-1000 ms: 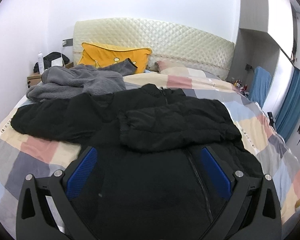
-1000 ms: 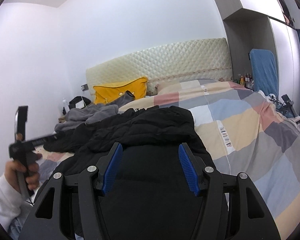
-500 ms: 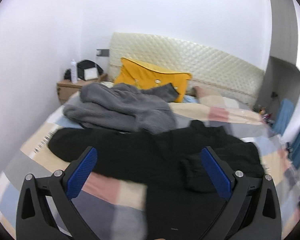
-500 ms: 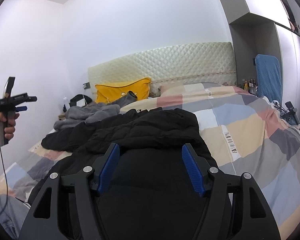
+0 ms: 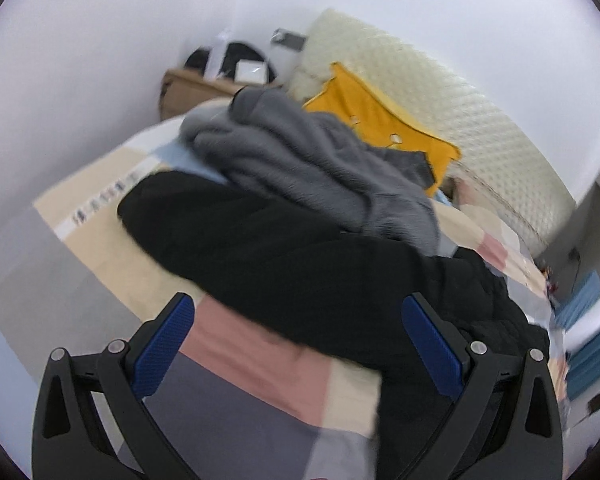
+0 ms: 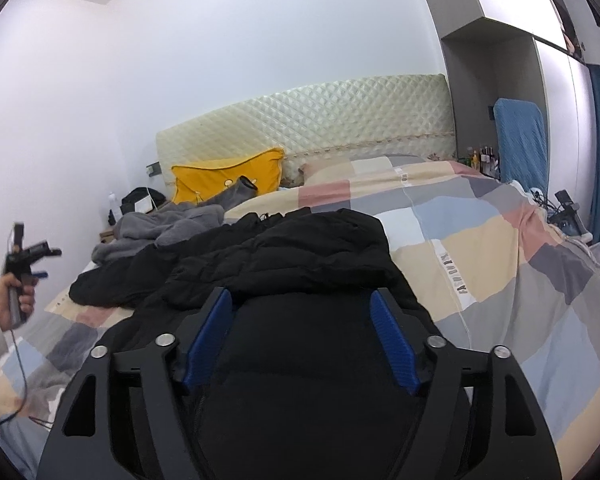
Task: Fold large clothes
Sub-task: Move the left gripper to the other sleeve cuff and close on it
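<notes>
A large black padded jacket (image 6: 292, 264) lies spread on the checked bedspread (image 6: 480, 256), one sleeve folded across its body. Its other sleeve (image 5: 236, 232) stretches out to the left in the left wrist view. My left gripper (image 5: 298, 320) is open and empty, held above the bed near that sleeve; it also shows in the right wrist view (image 6: 22, 256) at the far left, in a hand. My right gripper (image 6: 302, 320) is open and empty, just above the jacket's lower body.
A grey fleece garment (image 5: 320, 160) is heaped beside the jacket, near a yellow pillow (image 5: 384, 112) and the quilted headboard (image 6: 320, 120). A wooden nightstand (image 5: 188, 88) with a bag stands by the wall. A blue chair (image 6: 520, 140) and wardrobe are on the right.
My left gripper has swung left and tilted, from over the jacket's body toward the outstretched sleeve and the bed's left edge. My right gripper has hardly moved. Both stay open.
</notes>
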Motion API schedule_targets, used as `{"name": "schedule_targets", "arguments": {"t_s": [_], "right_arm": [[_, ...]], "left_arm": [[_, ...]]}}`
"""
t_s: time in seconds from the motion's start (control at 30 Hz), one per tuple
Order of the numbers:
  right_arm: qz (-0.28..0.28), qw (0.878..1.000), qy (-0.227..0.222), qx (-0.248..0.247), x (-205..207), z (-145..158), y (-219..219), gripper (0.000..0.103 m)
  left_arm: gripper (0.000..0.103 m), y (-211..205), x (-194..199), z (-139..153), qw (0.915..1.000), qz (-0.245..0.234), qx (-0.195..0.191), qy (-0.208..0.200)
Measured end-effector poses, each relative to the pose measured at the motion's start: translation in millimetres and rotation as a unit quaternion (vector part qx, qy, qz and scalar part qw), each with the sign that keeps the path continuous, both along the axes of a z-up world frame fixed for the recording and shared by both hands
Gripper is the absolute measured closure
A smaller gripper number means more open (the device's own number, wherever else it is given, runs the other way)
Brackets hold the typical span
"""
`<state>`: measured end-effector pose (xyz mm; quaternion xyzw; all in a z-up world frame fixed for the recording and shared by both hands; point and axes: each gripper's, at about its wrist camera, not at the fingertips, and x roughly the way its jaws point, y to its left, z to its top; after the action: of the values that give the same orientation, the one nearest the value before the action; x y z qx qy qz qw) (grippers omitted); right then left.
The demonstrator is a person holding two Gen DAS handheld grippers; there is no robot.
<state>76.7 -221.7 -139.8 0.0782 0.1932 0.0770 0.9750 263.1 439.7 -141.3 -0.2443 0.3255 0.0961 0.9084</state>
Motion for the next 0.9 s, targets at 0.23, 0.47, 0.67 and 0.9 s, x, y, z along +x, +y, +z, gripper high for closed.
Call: {"name": "schedule_targets", "arguments": {"t_s": [0.23, 0.47, 0.67, 0.9], "right_arm": [[-0.003, 0.999, 0.01, -0.031, 14.7, -0.6, 23.7, 0.02], [-0.018, 0.996, 0.072, -0.047, 50.0, -20.0, 44.7, 0.019], [-0.019, 0.993, 0.096, -0.06, 67.9, -30.2, 64.1, 0.018], [-0.039, 0.991, 0.123, -0.035, 80.6, -42.1, 55.5, 0.018]], "left_arm": [[0.0, 65.4, 31.0, -68.8, 0.9946, 0.009, -0.103, 0.003], [0.001, 113.5, 68.0, -126.1, 0.9887, 0.04, -0.143, 0.019], [0.005, 159.4, 87.2, -160.7, 0.9743, 0.098, -0.202, 0.018], [0.025, 175.4, 101.8, -155.9, 0.968, 0.15, -0.201, -0.004]]}}
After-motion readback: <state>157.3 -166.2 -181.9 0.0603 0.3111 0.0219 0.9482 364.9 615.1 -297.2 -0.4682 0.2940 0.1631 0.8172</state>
